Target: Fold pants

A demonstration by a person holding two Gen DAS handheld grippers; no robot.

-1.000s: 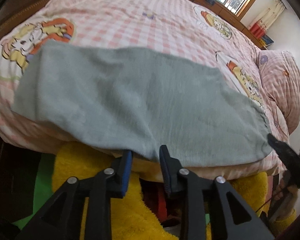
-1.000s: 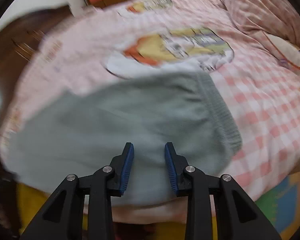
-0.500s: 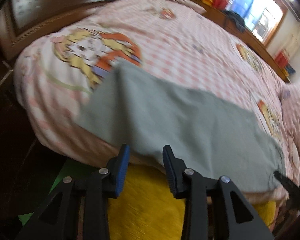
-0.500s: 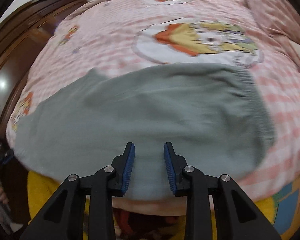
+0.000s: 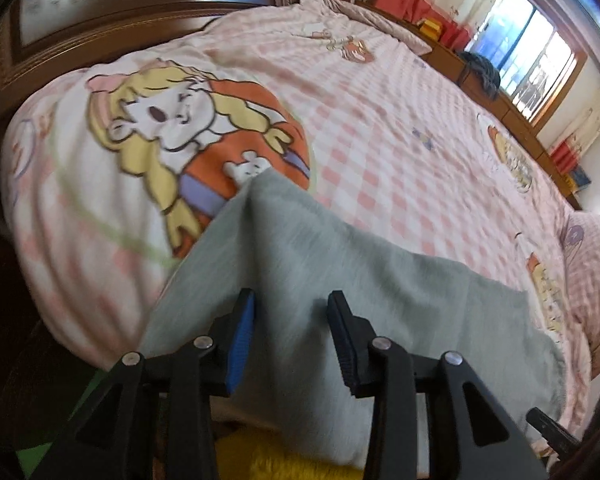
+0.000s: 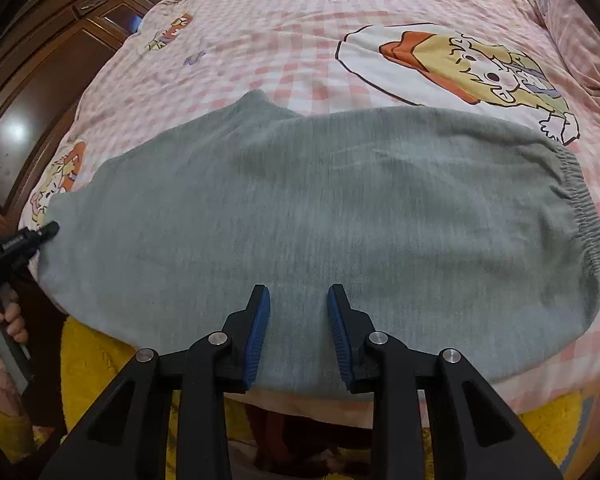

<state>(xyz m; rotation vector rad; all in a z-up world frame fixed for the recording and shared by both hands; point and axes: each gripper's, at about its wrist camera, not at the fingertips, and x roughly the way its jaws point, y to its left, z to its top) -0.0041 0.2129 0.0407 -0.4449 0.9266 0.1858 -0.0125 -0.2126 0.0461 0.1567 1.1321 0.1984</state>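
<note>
The grey pants (image 6: 300, 208) lie across the near edge of the bed (image 6: 284, 40), already folded lengthwise so one leg seems to rest on the other, with the elastic waistband (image 6: 584, 208) off to my right and the leg ends to my left. That first fold looks done; what I judge is left is bringing the leg ends over to the waistband, perhaps more than once. My right gripper (image 6: 298, 320) hangs over the near edge of the cloth, its jaws parted and holding nothing. My left gripper (image 5: 290, 328) sits at the leg end, jaws likewise apart with grey fabric between them but not pinched
</note>
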